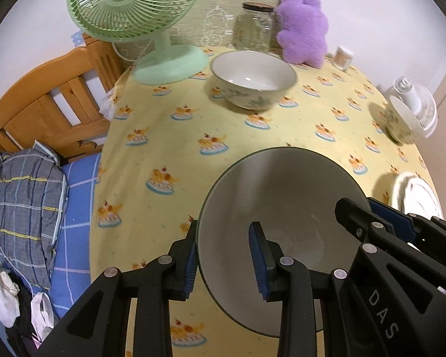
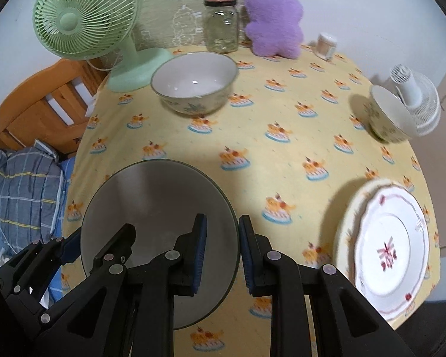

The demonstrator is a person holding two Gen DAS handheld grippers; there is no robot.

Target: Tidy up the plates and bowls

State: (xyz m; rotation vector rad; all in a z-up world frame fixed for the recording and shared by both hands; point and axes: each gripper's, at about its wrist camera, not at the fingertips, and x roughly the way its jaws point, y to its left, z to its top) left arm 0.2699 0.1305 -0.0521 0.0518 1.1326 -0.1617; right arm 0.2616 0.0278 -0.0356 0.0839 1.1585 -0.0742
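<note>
**Grey bowl gripped at both rims**

Nearest the lens: grey bowl (image 1: pixel 279 232), tilted, rim pinched on opposite sides. Left gripper (image 1: pixel 224 260) straddling the near-left rim, one pad inside, one outside; gap to the inner pad visible, so clamping uncertain. Right gripper (image 2: pixel 223 254) narrowed on the right rim. Step judged: carrying the bowl for stacking. Next move: align over the large floral bowl (image 2: pixel 194 81), lower level. Small floral bowl (image 2: pixel 386 116) and plate (image 2: pixel 391 251) well apart, rightward.

Left gripper (image 1: pixel 223 257): black plastic linkage arms, round silver pivot pins, blue ribbed finger pads (image 1: pixel 257 255). Right gripper (image 2: pixel 223 255): identical black-and-blue construction; its housing carries white "DAS" lettering in the left wrist view.
</note>
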